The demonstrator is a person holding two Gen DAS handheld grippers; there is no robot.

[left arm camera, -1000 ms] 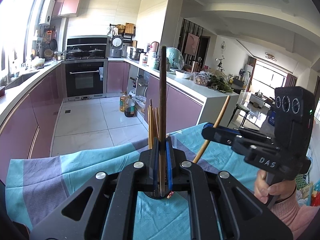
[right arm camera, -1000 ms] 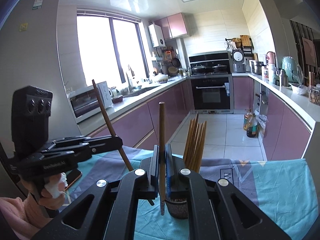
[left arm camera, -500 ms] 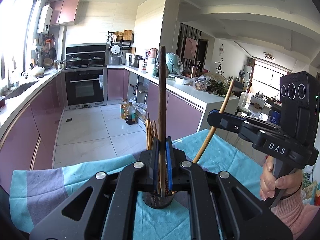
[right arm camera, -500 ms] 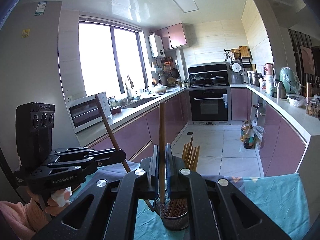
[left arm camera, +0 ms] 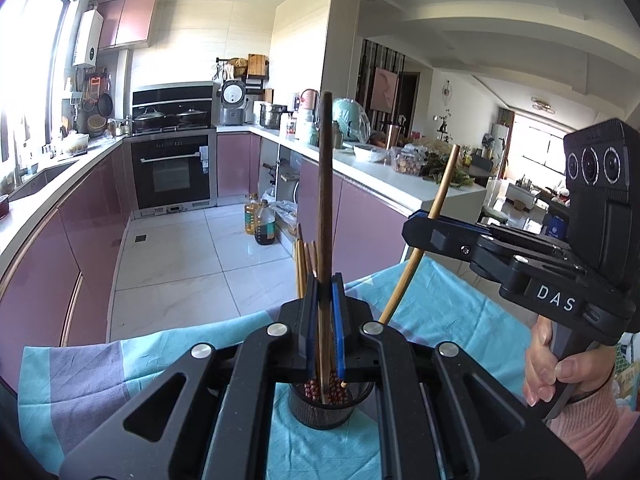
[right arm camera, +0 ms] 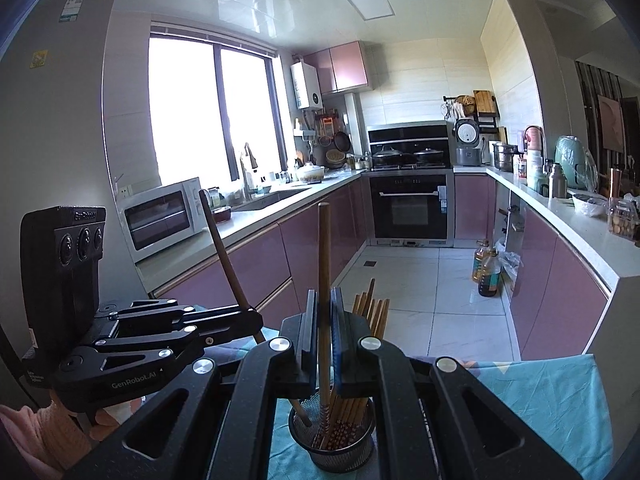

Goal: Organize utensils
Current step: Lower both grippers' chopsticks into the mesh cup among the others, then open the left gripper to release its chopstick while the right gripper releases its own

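Note:
A black mesh utensil holder (left arm camera: pixel 322 408) (right arm camera: pixel 332 446) stands on the blue cloth, with several wooden chopsticks (right arm camera: pixel 370 308) in it. My left gripper (left arm camera: pixel 325 300) is shut on a dark brown chopstick (left arm camera: pixel 325 184), upright, its lower tip inside the holder. My right gripper (right arm camera: pixel 323 312) is shut on a lighter brown chopstick (right arm camera: pixel 323 264), its tip also in the holder. The right gripper shows in the left wrist view (left arm camera: pixel 416 230) holding its slanted stick (left arm camera: pixel 440 192). The left gripper shows in the right wrist view (right arm camera: pixel 252 318).
The blue and grey cloth (left arm camera: pixel 80 380) (right arm camera: pixel 540 400) covers the table. Beyond it are the tiled kitchen floor, purple cabinets (left arm camera: pixel 52 272), an oven (left arm camera: pixel 172 172) and oil bottles (left arm camera: pixel 264 224) on the floor.
Both grippers have come down over the holder, and the tips of both held chopsticks have gone into it.

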